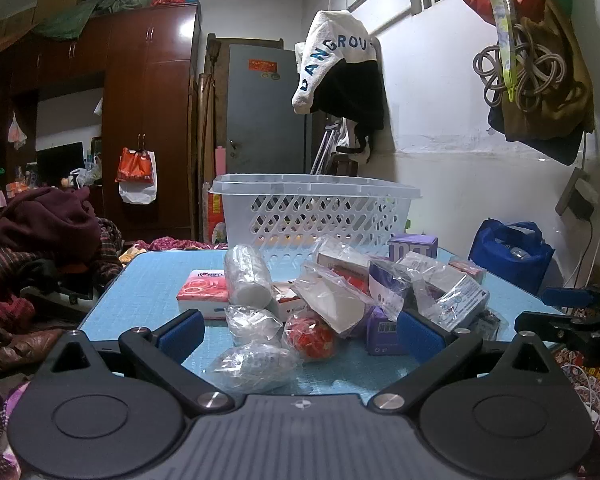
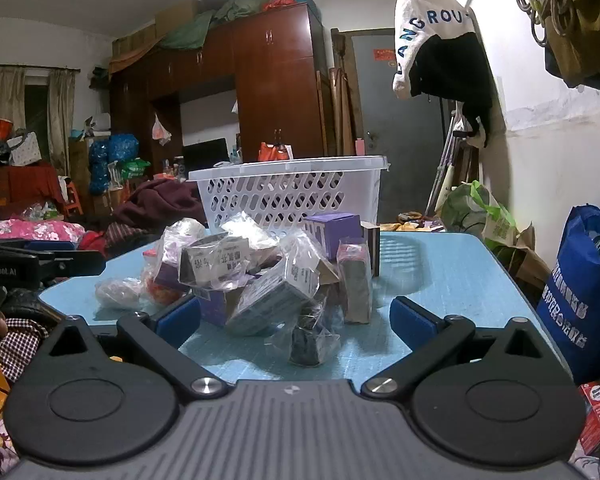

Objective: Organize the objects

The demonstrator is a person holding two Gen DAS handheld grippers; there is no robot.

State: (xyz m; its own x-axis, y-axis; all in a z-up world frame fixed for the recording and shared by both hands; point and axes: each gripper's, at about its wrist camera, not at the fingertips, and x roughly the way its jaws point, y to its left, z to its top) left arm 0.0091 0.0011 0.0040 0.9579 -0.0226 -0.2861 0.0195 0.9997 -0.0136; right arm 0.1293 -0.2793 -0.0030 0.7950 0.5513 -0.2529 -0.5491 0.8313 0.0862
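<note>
A heap of small packaged goods [image 1: 340, 296] lies on the light blue table [image 1: 156, 272]: plastic-wrapped boxes, a white roll [image 1: 247, 280], a red-and-white tissue pack [image 1: 204, 292], a red ball in a bag [image 1: 310, 336], purple boxes. Behind it stands a white slotted basket [image 1: 320, 208]. My left gripper [image 1: 300, 334] is open at the near table edge, just short of the heap. In the right wrist view the same heap [image 2: 268, 276] and basket [image 2: 292, 192] appear. My right gripper [image 2: 296, 320] is open, with a small dark bagged item [image 2: 308, 344] lying between its fingers, untouched.
A blue shopping bag [image 2: 584, 292] stands right of the table by the white wall. Clothes [image 1: 40, 240] are piled to the left. A wooden wardrobe [image 1: 148, 120] and grey door [image 1: 260, 112] are behind. The right gripper's body [image 1: 572, 316] shows at the left view's right edge.
</note>
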